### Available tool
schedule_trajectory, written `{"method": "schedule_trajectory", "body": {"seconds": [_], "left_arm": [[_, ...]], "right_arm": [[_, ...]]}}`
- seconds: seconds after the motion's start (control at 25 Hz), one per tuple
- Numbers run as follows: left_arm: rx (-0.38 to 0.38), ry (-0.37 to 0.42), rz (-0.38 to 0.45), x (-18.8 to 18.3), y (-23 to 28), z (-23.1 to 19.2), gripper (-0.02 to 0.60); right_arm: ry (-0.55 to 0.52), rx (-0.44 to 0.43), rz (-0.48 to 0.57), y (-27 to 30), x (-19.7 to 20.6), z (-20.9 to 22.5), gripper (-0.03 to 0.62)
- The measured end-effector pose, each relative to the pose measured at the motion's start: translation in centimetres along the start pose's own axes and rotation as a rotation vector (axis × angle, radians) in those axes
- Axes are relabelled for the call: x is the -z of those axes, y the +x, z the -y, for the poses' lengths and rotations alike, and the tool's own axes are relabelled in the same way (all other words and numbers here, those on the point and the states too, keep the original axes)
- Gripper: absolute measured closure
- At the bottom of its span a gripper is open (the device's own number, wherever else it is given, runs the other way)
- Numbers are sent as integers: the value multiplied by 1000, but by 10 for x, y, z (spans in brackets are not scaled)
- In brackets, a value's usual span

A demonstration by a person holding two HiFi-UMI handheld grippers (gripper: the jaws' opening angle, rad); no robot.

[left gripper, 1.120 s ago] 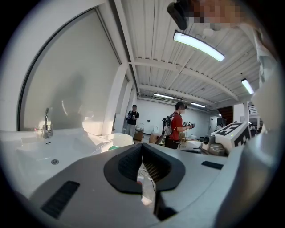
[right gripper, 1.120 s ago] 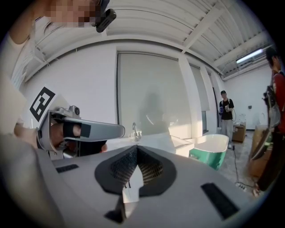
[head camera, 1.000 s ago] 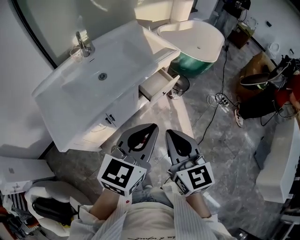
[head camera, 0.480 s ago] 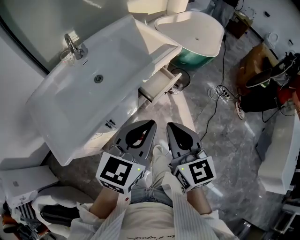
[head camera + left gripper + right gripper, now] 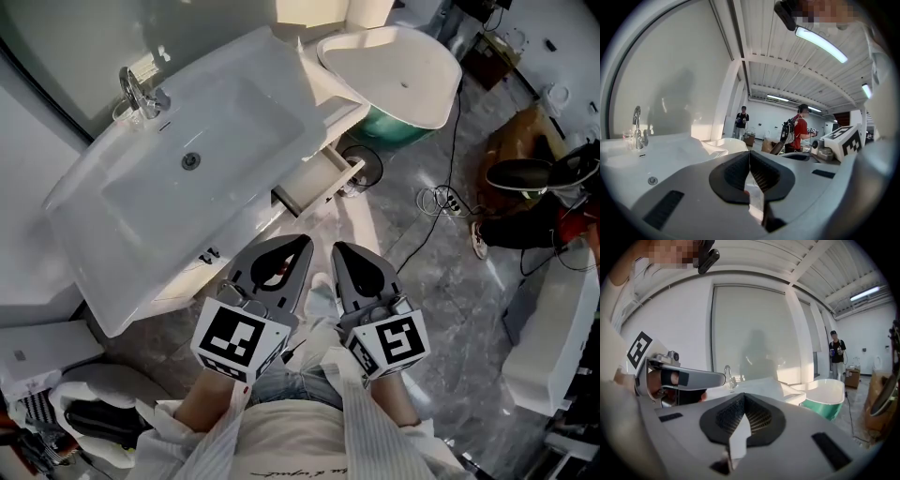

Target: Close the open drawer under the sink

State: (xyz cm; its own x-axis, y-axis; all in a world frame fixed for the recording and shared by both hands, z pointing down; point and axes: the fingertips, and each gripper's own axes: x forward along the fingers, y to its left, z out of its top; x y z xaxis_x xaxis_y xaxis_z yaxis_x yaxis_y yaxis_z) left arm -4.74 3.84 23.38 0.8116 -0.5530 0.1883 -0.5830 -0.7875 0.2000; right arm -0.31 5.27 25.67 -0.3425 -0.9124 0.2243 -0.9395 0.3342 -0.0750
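fingers (image 5: 300,277) clenched on both grippers, nothing held. head view: we see left gripper (image 5: 303,247) and right gripper (image 5: 339,251) well short of the open drawer (image 5: 316,180) under the sink (image 5: 112,202). left gripper view: jaws meet, empty. right gripper view: same. we judge the drawer rigid, light, easy-sliding; push its flat front.

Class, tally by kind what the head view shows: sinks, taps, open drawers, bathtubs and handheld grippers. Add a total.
Sink: 1
Tap: 1
Open drawer: 1
Bathtub: 1
Grippers: 2, left gripper and right gripper
Total: 6
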Motion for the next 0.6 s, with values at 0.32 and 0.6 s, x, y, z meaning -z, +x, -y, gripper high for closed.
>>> {"method": "schedule_trajectory", "body": {"seconds": [0.32,0.6], "left_arm": [[-114,-25,42,-29,73,-11,565],[-236,-66,50,-26,111,-16,565]], "right_arm": [[-52,-143,-26,36,-21,62,585],[-83,-257,-43,55,-25,103,585]]}}
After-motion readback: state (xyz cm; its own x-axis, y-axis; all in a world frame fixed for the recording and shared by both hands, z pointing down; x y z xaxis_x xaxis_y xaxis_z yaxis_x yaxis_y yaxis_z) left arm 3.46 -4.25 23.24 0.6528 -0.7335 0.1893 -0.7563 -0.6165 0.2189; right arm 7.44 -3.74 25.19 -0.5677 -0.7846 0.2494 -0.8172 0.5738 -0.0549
